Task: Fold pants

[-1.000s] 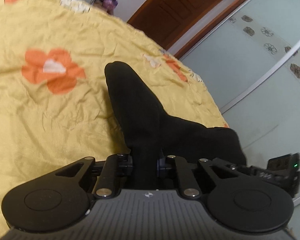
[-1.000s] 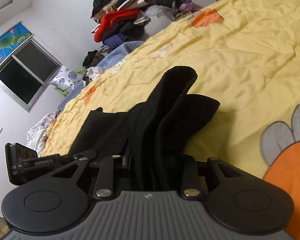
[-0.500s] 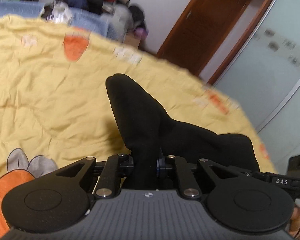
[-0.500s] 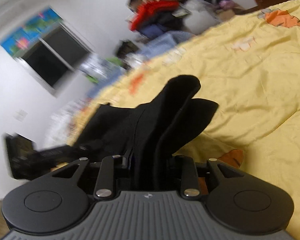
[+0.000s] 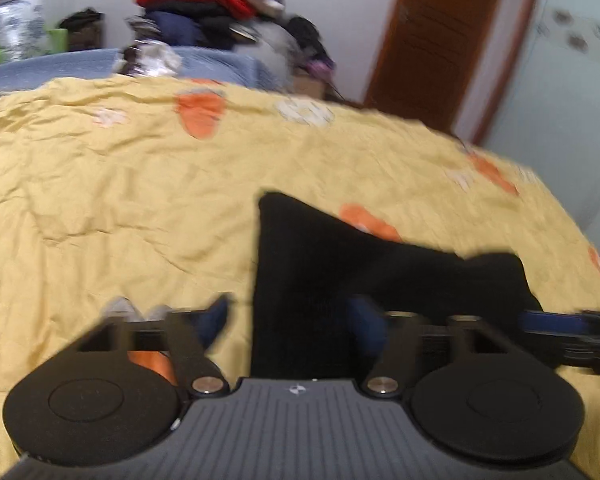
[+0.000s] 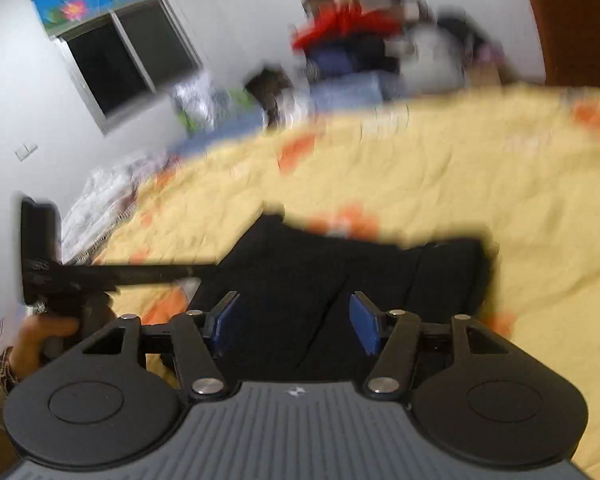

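Black pants [image 5: 340,272], folded into a compact bundle, lying flat on the yellow bedspread [image 5: 120,208] with orange motifs; one corner points toward the far side of the bed, edges blurred in both views.

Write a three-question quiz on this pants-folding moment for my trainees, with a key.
1. True or false: the black pants lie on a yellow bedspread.
2. What colour are the pads of the right gripper?
3. The left gripper is: A clamped on cloth, B letting go with jaws opening, C out of view.

Key: 1 true; 2 blue; 3 B.
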A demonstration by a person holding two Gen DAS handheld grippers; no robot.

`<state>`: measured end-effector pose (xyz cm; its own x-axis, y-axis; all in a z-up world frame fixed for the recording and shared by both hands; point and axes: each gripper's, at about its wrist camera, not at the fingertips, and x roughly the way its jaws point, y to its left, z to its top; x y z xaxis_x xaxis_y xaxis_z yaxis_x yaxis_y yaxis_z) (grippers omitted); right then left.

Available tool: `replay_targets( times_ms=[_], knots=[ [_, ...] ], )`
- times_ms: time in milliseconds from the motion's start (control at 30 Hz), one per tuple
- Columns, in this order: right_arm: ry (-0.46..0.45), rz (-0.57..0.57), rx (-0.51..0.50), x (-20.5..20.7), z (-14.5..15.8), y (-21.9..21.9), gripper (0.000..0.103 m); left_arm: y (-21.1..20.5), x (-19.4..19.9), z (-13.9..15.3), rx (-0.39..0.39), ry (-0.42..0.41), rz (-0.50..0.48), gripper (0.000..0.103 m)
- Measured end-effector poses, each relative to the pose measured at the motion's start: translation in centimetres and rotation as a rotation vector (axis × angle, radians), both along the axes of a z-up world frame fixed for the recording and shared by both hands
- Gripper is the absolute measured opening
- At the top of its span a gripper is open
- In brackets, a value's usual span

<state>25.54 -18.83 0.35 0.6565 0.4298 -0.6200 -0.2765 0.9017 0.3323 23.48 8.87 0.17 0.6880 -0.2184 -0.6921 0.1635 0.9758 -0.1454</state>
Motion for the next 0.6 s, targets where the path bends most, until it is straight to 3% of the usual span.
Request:
replay_targets(
  times_ms=[33,67,100,133,200,233,300,467,600],
  knots=[
    [0.013,-0.024,-0.044,0.4,-1.1,0.2,0.058,-0.8,0.5,-0.7,0.057,0.022,-0.015,0.099],
    [0.000,-0.045,-0.042,0.1,-1.6,0.1,0.058,-1.3,0.9,-1.4,0.125,0.030,-0.014,0.090],
    [-0.004,-0.070,-0.027,-0.5,-1.3,0.0,0.058,-1.5,1.2,-1.8,0.194,0.050,0.021,0.087],
    [-0.003,-0.097,-0.029,-1.3,-0.6,0.2,0.059,-1.3,1.2,-1.8,0.209,0.061,0.050,0.080],
    [-0.059,-0.144,-0.099,-4.0,1.0,1.0,0.062,-0.1,-0.1,-0.8,0.134,0.035,0.078,0.083],
    [-0.092,-0.160,-0.132,-5.3,1.7,1.6,0.074,0.4,-1.2,-0.1,0.090,0.014,0.093,0.083],
    [-0.136,-0.197,-0.155,-8.0,2.3,2.1,0.088,0.8,-3.5,1.3,0.073,-0.029,0.118,0.089],
    [-0.123,-0.232,-0.107,-11.2,1.8,4.2,0.088,0.9,-8.7,3.9,0.295,-0.180,0.289,0.095],
    [-0.131,-0.264,-0.137,-13.1,0.8,6.1,0.092,2.6,-11.9,4.9,0.359,-0.201,0.362,0.098]
  ],
)
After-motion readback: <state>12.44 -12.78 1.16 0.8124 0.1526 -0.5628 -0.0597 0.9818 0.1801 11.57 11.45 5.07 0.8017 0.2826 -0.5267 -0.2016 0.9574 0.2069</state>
